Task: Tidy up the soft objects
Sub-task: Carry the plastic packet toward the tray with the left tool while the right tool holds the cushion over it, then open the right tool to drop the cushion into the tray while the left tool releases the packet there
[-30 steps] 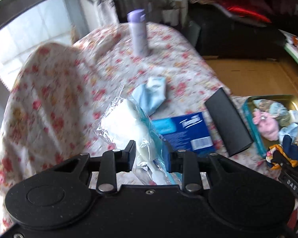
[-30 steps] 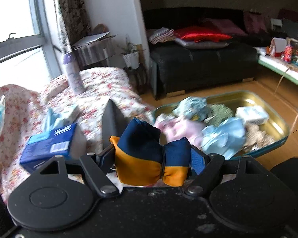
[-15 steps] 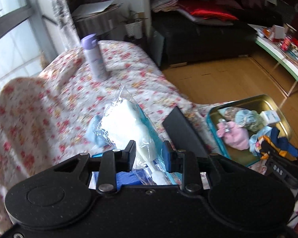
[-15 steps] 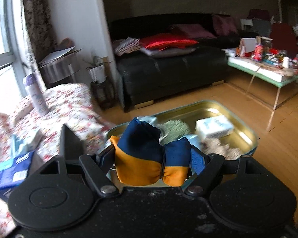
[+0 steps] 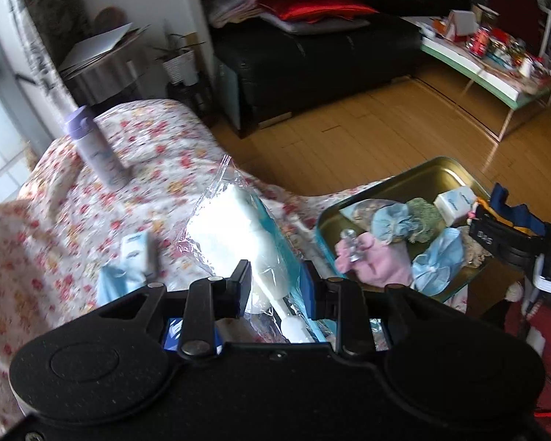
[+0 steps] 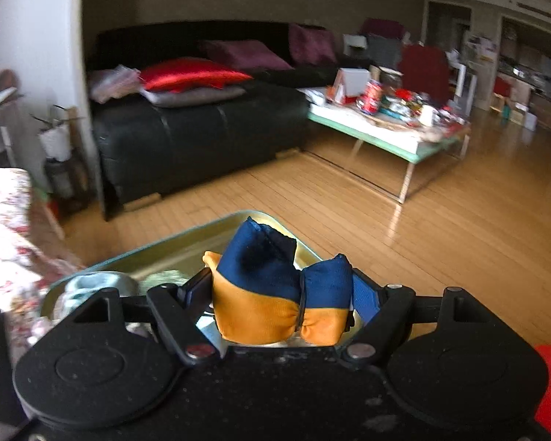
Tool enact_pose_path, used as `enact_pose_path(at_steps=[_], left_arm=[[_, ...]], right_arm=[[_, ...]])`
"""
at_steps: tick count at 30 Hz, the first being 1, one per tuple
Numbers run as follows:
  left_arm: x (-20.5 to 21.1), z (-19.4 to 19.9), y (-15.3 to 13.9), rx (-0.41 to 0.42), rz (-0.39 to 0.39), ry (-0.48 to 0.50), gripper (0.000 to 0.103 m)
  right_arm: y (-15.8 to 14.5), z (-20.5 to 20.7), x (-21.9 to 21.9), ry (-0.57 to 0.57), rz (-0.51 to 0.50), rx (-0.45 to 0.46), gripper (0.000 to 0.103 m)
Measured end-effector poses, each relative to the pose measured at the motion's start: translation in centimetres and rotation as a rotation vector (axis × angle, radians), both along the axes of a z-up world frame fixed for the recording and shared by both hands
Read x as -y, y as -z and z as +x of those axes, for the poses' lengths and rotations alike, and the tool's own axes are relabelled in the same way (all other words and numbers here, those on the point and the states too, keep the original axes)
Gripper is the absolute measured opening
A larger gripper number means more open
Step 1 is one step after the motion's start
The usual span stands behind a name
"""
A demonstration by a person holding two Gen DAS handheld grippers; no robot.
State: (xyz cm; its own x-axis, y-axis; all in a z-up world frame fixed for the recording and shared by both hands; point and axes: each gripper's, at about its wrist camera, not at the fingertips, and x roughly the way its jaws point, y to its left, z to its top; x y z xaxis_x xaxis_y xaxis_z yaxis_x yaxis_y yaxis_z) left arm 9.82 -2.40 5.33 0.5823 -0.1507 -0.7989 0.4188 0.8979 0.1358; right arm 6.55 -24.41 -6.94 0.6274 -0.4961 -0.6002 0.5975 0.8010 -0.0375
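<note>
Beanbag: navy-and-orange fabric beanbag (image 6: 275, 294), pinched at its waist in the right claw (image 6: 281, 307), held above the near end of the gold metal tray with teal rim (image 6: 187, 237).
Right claw state: clenched on the beanbag; both lobes bulge forward past the jaws.
Packet: clear plastic packet of white padding (image 5: 235, 228), grasped by the left claw (image 5: 275, 286) above the floral-cloth bench (image 5: 158, 154), beside the tray.
Left claw state: clenched on the packet's lower end; most of the packet stands free above the jaws.
Tray contents: pink cloth (image 5: 374, 261), pale blue cloths, a greenish bundle and a small white packet (image 5: 453, 202) crowd it already.
Risk, overhang: the tray seems to stick out past the bench edge over the wooden floor (image 6: 404, 220); weight dropped at the far end could tip it.
Risk, miss: released too far forward, the beanbag could clear the rim and fall to the floor.
Risk, slip: slick film could slide from the left jaws.
Risk, collision: both claws converge on one tray and could knock together.
</note>
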Motion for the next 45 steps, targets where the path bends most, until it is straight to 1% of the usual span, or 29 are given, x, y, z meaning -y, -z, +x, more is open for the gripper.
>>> enact_pose_path(at_steps=[3,6,7,8,9,10,12,15,20,23,25,26,28,30,33,37,40,42,45], left_arm=[[1.7,0.6,0.4,-0.008,0.006,0.026,0.028],[3.3,1.2,0.9,-0.021,0.006,0.049,0.028],[3.8,1.3,1.0,-0.026,0.004,0.055,0.028],[4.2,1.5,1.2,-0.033,0.002,0.061,0.028],[4.7,1.7,1.4,-0.04,0.0,0.067,0.028],[5.1,1.8,1.6,-0.048,0.0,0.073,0.028],[5.9,2.1,2.0,-0.06,0.002,0.083,0.028],[7.0,2.4,2.4,-0.071,0.007,0.102,0.028],[8.5,3.3,2.6,-0.07,0.026,0.128,0.028],[9.5,3.9,2.5,-0.072,0.022,0.134,0.028],[10.2,4.7,2.5,-0.088,0.003,0.122,0.028],[10.6,5.3,2.4,-0.105,-0.014,0.11,0.028],[11.1,6.5,2.4,-0.154,-0.073,0.092,0.028],[11.8,7.7,2.7,-0.23,-0.149,0.074,0.028],[12.9,9.4,3.6,-0.353,-0.252,0.033,0.028],[14.7,10.9,4.9,-0.451,-0.329,-0.035,0.028],[15.9,12.1,6.4,-0.559,-0.407,-0.082,0.028],[17.0,12.8,7.7,-0.61,-0.423,-0.095,0.028],[18.5,13.2,8.9,-0.617,-0.38,-0.093,0.028]], right_arm=[[0.6,1.0,0.7,0.02,0.005,-0.016,0.077],[1.2,1.7,0.8,0.018,-0.024,-0.029,0.079],[1.5,1.9,0.7,0.016,-0.037,-0.037,0.081],[1.7,2.0,0.6,0.012,-0.048,-0.043,0.088],[1.9,2.0,0.6,0.009,-0.062,-0.043,0.092],[1.9,1.9,0.4,0.003,-0.081,-0.037,0.092],[1.8,1.7,0.1,-0.004,-0.112,-0.031,0.096],[1.6,1.4,-0.6,-0.039,-0.137,-0.015,0.096],[1.4,0.9,-0.9,-0.099,-0.092,0.015,0.1],[1.4,1.0,-0.5,-0.093,-0.065,0.014,0.101],[1.4,1.0,-0.1,-0.073,-0.037,0.015,0.101],[1.5,1.0,0.1,-0.063,-0.022,0.015,0.101],[1.5,1.0,0.7,-0.042,0.012,0.022,0.101],[1.5,0.8,1.1,-0.016,0.033,0.036,0.101],[1.2,0.1,1.8,0.046,0.047,0.085,0.101],[1.1,-0.4,2.9,0.094,0.074,0.121,0.101],[1.3,-0.6,3.2,0.108,0.079,0.127,0.101],[1.3,-0.8,3.4,0.118,0.084,0.14,0.101],[1.3,-1.1,3.9,0.143,0.095,0.164,0.101]])
